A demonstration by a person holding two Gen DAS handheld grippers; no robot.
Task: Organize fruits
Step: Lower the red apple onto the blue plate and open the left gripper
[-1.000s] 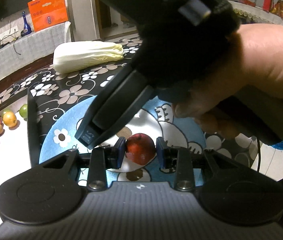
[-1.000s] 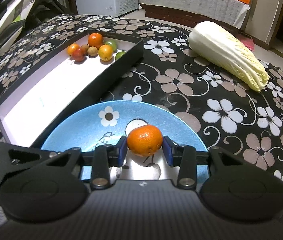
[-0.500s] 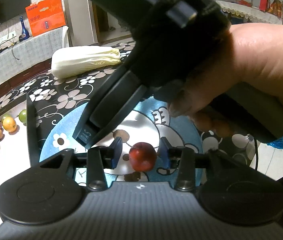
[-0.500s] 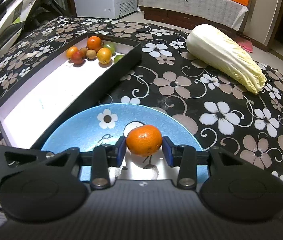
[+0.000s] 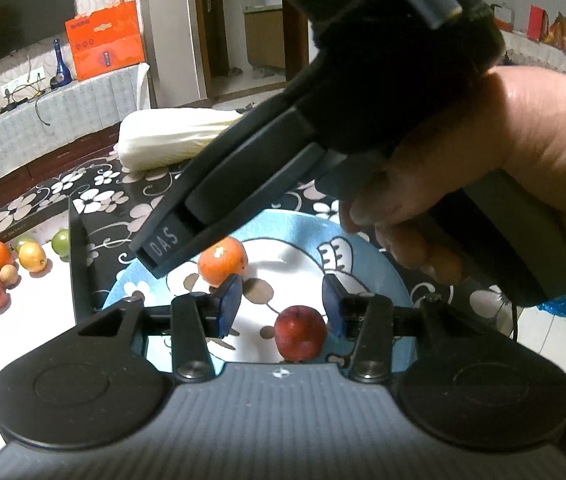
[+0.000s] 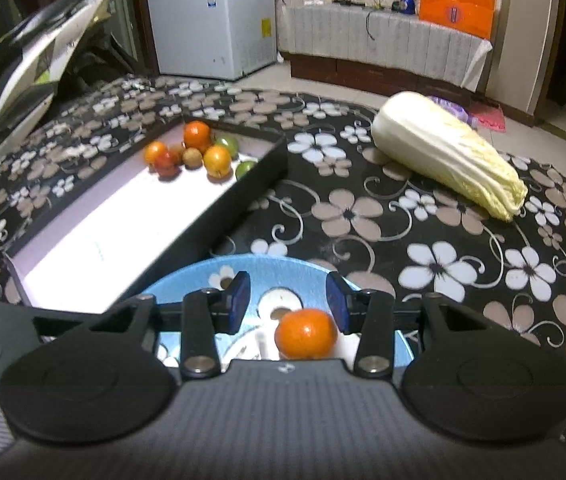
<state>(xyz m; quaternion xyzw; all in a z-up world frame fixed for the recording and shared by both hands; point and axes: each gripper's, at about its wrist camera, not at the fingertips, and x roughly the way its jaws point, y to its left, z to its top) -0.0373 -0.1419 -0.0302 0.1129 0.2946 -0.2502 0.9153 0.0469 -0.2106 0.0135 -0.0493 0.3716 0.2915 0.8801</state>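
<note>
Both my claws have just released. My left gripper (image 5: 279, 306) is spread; the small red fruit (image 5: 300, 333) rests on the round blue plate (image 5: 379, 268). My right gripper (image 6: 289, 300) is spread; the orange tangerine (image 6: 305, 333) rests there too. Two fruits delivered.

Blue plate (image 6: 187, 280): glossy glazed look, printed cartoon. Tablecloth (image 6: 423, 248): matt fabric, floral print. Tray (image 6: 267, 160): matt black walls, smooth bright white floor. Mandarin (image 6: 305, 334): shiny, finely pitted peel. Red fruit (image 5: 300, 332): smooth skin, dull sheen. Left gripper (image 5: 281, 306) and right gripper (image 6: 289, 300): matt black plastic, ribbed grey housing, metal screw heads, blue pads (image 6: 239, 300). Cabbage (image 6: 447, 152): ribbed, matt leaves.
</note>
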